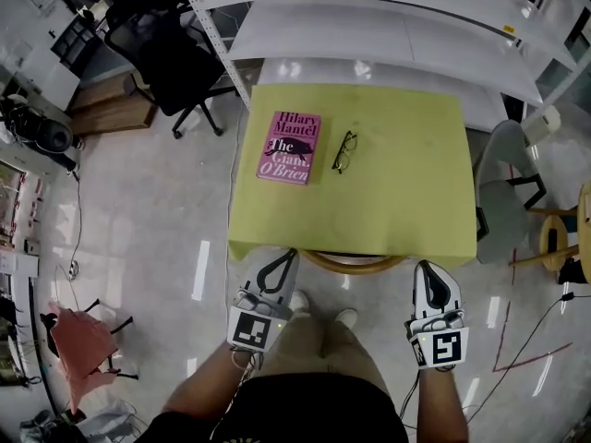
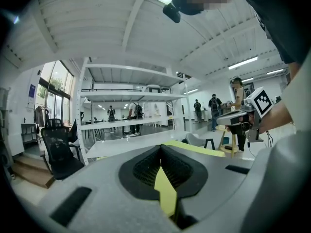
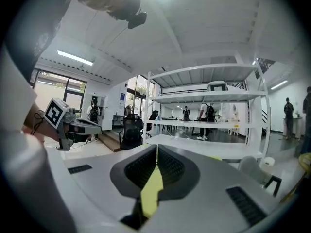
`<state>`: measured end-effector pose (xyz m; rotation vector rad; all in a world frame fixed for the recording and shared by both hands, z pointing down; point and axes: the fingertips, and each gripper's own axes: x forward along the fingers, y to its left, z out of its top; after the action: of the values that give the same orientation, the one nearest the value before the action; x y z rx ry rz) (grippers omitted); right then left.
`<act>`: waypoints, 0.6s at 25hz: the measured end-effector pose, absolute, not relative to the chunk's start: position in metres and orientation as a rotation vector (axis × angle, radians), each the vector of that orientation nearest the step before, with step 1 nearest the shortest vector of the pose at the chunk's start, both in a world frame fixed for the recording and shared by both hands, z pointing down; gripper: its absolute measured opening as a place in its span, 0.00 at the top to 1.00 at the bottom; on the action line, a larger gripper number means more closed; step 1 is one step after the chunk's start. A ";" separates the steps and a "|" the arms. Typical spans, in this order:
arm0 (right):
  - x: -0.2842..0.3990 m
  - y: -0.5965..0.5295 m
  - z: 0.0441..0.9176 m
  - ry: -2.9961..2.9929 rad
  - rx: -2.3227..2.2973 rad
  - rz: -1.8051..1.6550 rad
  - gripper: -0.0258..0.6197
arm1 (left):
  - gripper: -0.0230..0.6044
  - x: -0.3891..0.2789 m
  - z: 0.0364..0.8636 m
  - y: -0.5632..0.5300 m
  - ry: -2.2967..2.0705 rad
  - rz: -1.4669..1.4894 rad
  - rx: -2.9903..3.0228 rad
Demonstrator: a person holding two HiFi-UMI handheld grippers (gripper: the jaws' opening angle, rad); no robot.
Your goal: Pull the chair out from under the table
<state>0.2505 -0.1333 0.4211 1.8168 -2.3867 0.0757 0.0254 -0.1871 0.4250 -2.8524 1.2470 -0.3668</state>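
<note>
Pushed in under the near edge of a yellow-green table [image 1: 406,183], with only the curved wooden backrest of the chair [image 1: 355,265] showing past the tabletop. Flanked at its two ends by the left gripper [image 1: 290,255] [image 2: 161,152] and the right gripper [image 1: 427,268] [image 3: 156,152], each pointed toward the table, jaws pressed together with nothing between them (contact with the wood impossible to judge from above). Toward the table's far left corner, a pink Hilary Mantel book [image 1: 289,147], with black-framed glasses [image 1: 344,150] just beside it on the right, apart. Beyond the far edge, white shelving [image 1: 388,17]; off the far left corner, a black office chair [image 1: 171,58]; past the right edge, a grey chair [image 1: 503,187].
</note>
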 end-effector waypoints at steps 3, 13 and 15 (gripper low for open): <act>0.248 -0.142 0.426 -2.381 1.820 0.086 0.94 | 0.95 0.023 0.432 -0.195 1.240 -0.383 -2.864; 0.231 -0.172 0.419 -2.305 1.865 0.077 0.94 | 0.95 0.034 0.425 -0.233 1.054 -0.339 -2.924; 0.225 -0.176 0.417 -2.289 1.871 0.071 0.94 | 0.95 0.035 0.424 -0.239 1.009 -0.333 -2.938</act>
<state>0.2255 -0.1764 0.4170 1.8715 -2.2886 0.0707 0.0353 -0.2387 0.4243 -2.9383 1.0087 -0.3332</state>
